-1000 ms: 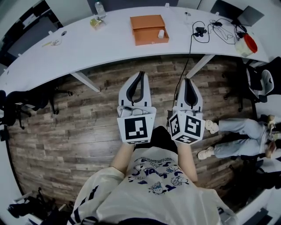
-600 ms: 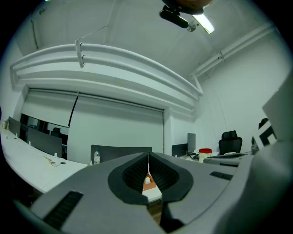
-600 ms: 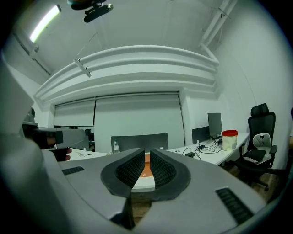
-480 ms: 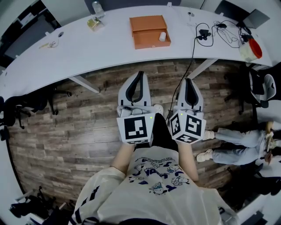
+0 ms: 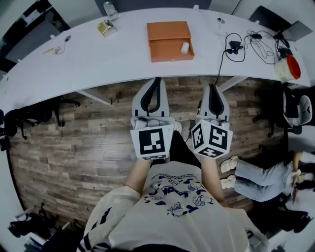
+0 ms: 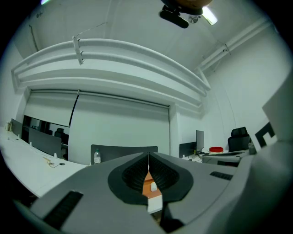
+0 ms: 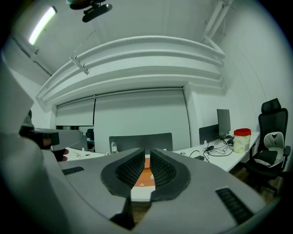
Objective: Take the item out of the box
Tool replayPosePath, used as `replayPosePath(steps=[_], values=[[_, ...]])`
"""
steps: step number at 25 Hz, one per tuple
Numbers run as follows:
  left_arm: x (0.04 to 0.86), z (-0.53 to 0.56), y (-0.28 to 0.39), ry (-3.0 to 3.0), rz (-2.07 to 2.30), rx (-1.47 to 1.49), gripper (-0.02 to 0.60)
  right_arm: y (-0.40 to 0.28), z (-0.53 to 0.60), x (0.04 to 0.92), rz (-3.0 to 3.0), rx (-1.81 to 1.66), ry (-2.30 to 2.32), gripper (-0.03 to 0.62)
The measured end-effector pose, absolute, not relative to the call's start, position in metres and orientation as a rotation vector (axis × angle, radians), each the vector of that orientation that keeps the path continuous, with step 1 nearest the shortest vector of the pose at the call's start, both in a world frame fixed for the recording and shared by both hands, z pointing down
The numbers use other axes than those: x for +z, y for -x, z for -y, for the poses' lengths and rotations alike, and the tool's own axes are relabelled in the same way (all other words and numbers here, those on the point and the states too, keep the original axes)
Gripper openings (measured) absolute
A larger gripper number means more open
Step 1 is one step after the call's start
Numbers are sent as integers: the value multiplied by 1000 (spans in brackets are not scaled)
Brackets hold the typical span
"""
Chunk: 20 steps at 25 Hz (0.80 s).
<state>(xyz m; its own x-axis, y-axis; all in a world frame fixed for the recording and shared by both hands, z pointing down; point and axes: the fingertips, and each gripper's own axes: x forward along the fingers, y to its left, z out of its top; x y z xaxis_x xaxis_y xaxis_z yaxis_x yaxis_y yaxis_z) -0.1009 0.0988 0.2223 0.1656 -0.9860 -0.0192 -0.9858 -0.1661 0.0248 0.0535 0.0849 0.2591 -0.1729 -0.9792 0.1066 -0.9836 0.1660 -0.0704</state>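
An open orange box (image 5: 170,34) lies on the long white table (image 5: 98,59), with a small white item (image 5: 184,47) standing in its right front corner. Both grippers are held level over the wooden floor, short of the table's near edge. The left gripper (image 5: 156,81) is shut and empty, its tips touching. In the left gripper view (image 6: 148,155) the box (image 6: 145,188) and item (image 6: 154,186) show below the tips. The right gripper (image 5: 212,87) stands open by a narrow gap with nothing in it. The box (image 7: 146,173) shows through that gap in the right gripper view (image 7: 147,155).
Cables (image 5: 241,42) and a red-lidded tub (image 5: 290,69) lie on the table's right end, with a bottle (image 5: 110,9) and a small packet (image 5: 106,28) at the left. Table legs (image 5: 93,94) slant below. A seated person's legs (image 5: 256,177) and office chairs (image 5: 295,106) are at the right.
Both grippers have moved forward toward the table together. The table edge and the orange box now lie closer to their tips. Neither pair of jaws has changed.
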Motion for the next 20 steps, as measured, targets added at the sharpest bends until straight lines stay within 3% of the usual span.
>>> replayPosePath(steps=[20], values=[[233,56,71,-2250,2133,60,18,-95,80,260,2457,227,-1897,49]])
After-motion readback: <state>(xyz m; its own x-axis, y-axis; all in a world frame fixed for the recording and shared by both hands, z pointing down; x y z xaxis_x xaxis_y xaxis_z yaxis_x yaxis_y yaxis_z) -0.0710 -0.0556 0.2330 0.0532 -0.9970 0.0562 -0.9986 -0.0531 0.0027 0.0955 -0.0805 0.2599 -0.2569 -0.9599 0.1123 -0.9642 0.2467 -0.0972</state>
